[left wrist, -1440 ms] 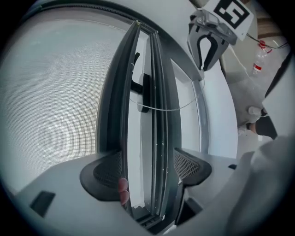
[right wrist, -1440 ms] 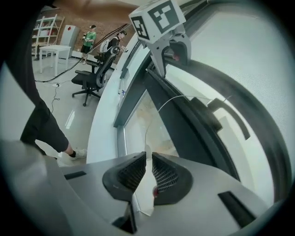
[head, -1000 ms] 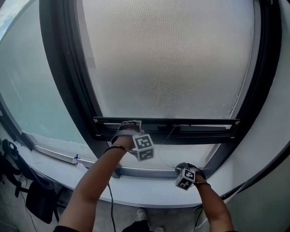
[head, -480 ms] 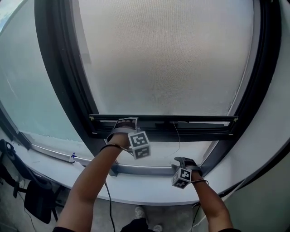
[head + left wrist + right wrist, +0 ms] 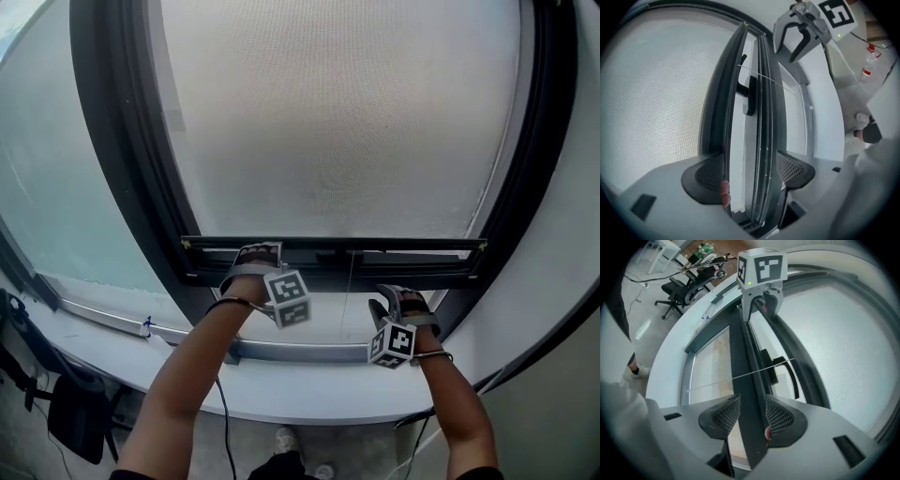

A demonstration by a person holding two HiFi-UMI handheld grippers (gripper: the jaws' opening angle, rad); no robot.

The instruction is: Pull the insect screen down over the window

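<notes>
The grey mesh insect screen (image 5: 337,122) covers most of the window. Its dark bottom bar (image 5: 422,253) hangs a little above the lower frame. My left gripper (image 5: 261,249) holds that bar near its left end, with both pads (image 5: 710,178) against the bar (image 5: 752,140). My right gripper (image 5: 392,292) has come up to the bar's right part. Its jaws have just been opening and now straddle the bar (image 5: 750,380), the pads (image 5: 780,418) close beside it without pressing. A thin pull cord (image 5: 349,281) hangs from the handle (image 5: 352,255) at the bar's middle.
The pale curved sill (image 5: 309,394) runs below the frame, and a fixed glass pane (image 5: 66,187) stands to the left. Office chairs (image 5: 679,291) stand on the floor behind, and a dark bag (image 5: 66,412) sits under the sill. A plastic bottle (image 5: 867,70) is off to the side.
My right gripper rose from the sill up to the right part of the bottom bar and turned. The left gripper stayed on the bar.
</notes>
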